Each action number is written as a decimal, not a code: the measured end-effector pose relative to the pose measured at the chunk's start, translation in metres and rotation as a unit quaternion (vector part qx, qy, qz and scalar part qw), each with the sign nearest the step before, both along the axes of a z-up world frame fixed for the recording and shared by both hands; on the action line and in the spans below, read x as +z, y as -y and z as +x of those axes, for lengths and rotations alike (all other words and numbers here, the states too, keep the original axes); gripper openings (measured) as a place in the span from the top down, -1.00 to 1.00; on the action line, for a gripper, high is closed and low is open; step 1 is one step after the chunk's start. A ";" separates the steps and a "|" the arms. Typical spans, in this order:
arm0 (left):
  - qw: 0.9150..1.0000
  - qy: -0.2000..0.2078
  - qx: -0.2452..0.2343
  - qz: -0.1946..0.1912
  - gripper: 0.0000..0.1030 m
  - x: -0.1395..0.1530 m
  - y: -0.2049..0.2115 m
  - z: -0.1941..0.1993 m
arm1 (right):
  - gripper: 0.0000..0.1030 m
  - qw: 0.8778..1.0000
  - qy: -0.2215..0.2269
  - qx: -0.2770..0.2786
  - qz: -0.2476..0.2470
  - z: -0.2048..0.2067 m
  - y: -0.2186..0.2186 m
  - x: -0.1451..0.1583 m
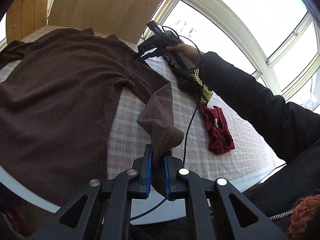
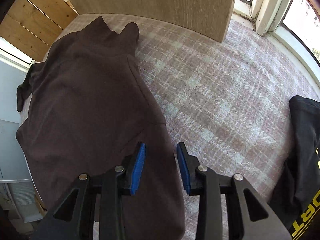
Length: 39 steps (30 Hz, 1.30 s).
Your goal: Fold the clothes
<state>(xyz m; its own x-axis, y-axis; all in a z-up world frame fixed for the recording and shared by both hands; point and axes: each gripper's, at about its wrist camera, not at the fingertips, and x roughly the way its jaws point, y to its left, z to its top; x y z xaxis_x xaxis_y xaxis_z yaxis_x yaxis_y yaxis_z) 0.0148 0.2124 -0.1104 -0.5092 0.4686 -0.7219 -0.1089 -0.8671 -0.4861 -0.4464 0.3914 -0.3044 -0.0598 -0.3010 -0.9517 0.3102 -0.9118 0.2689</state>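
A dark brown sweater (image 1: 66, 92) lies spread on the pink plaid cloth (image 1: 128, 132) of the table. My left gripper (image 1: 158, 156) is shut on the cuff of its brown sleeve (image 1: 160, 120), lifted a little off the cloth. My right gripper (image 2: 161, 150) is open, its blue pads on either side of the sweater's right edge (image 2: 158, 160) near the shoulder; nothing is pinched. It also shows in the left wrist view (image 1: 140, 55), at the sweater's far right edge. The sweater (image 2: 84, 100) fills the left of the right wrist view.
A dark red garment (image 1: 218, 130) and a black garment with yellow print (image 2: 302, 160) lie on the right of the table. A wooden board (image 2: 160, 2) stands at the far edge. Windows (image 1: 250, 20) lie behind. A black cable (image 1: 189, 124) crosses the cloth.
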 end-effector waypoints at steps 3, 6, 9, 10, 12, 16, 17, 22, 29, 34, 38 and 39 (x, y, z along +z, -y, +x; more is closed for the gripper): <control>1.000 0.002 0.016 0.011 0.81 -0.005 0.017 0.002 | 0.90 1.000 0.012 0.002 -0.007 -0.001 0.003 0.002; 0.999 0.002 0.037 0.022 0.81 -0.010 0.039 0.008 | 0.92 0.999 0.028 -0.018 -0.038 -0.004 0.000 0.015; 0.997 0.005 0.063 0.042 0.81 -0.020 0.065 0.020 | 0.93 0.995 0.040 -0.061 -0.071 -0.012 -0.004 0.030; 0.996 0.009 0.073 0.046 0.81 -0.026 0.074 0.024 | 0.93 0.993 0.042 -0.079 -0.082 -0.016 -0.005 0.034; 0.994 0.018 0.094 0.053 0.81 -0.038 0.093 0.034 | 0.93 0.989 0.041 -0.109 -0.092 -0.024 -0.001 0.041; 0.989 0.033 0.129 0.069 0.79 -0.063 0.118 0.054 | 0.93 0.990 0.026 -0.120 -0.066 -0.042 0.033 0.045; 0.988 0.033 0.134 0.074 0.79 -0.066 0.120 0.059 | 0.93 0.991 0.024 -0.120 -0.057 -0.047 0.042 0.043; 0.988 -0.010 0.128 0.088 0.82 -0.045 0.116 0.081 | 0.93 0.993 0.005 -0.120 -0.019 -0.052 0.055 0.048; 0.987 -0.029 0.134 0.087 0.82 -0.035 0.118 0.073 | 0.93 0.990 0.008 -0.136 -0.039 -0.050 0.037 0.068; 0.993 0.036 0.089 0.073 0.28 -0.077 0.118 0.049 | 0.93 0.994 0.006 -0.105 0.009 -0.048 0.059 0.048; 0.996 0.061 0.058 0.030 -0.03 -0.090 0.105 0.041 | 0.93 0.997 0.010 -0.078 0.022 -0.043 0.072 0.036; 0.996 0.067 0.052 0.026 -0.03 -0.092 0.102 0.040 | 0.93 0.997 0.009 -0.074 0.024 -0.043 0.073 0.035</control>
<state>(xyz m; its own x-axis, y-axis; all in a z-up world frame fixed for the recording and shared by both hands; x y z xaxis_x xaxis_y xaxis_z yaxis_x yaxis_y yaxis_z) 0.0545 0.1108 -0.2027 -0.4586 0.4563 -0.7626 0.0493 -0.8437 -0.5345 -0.4890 0.3186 -0.2690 -0.0825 -0.2450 -0.9660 0.1669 -0.9590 0.2290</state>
